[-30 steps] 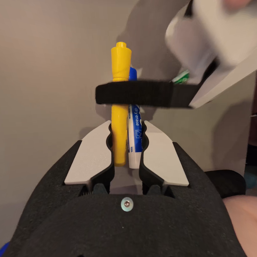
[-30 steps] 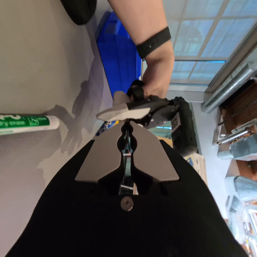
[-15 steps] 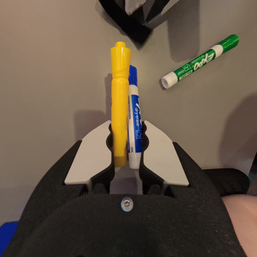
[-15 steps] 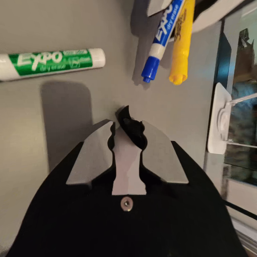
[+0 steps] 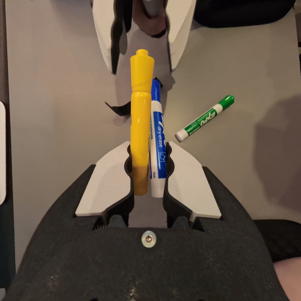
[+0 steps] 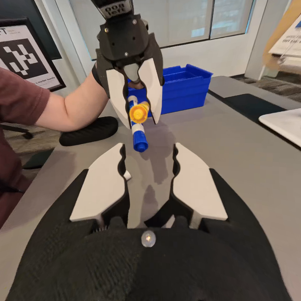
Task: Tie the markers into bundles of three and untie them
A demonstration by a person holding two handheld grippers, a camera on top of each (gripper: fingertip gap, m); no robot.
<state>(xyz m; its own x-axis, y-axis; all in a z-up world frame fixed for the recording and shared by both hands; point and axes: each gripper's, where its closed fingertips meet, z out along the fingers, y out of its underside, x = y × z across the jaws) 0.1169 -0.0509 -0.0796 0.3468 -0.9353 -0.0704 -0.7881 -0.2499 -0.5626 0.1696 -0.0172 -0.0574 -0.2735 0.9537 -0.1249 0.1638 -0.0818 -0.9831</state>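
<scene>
My left gripper is shut on a yellow marker and a blue marker, held side by side above the grey table. A green marker lies loose on the table to their right. A black strap lies on the table under the held markers, partly hidden. My right gripper is open and empty, facing the left gripper a short way off. It also shows at the top of the left wrist view. In the right wrist view the yellow marker and blue marker point at me.
A blue bin stands behind the left gripper. A black wrist pad lies at the left, under a person's arm. A white object sits at the table's right edge. A framed black-and-white pattern leans at the back left. The tips of one gripper are about 8 cm away from the tips of the other.
The right gripper pulled the black strap off the markers, opened and let it go. It then swung round to face the left gripper. The green marker now lies loose on the table.
</scene>
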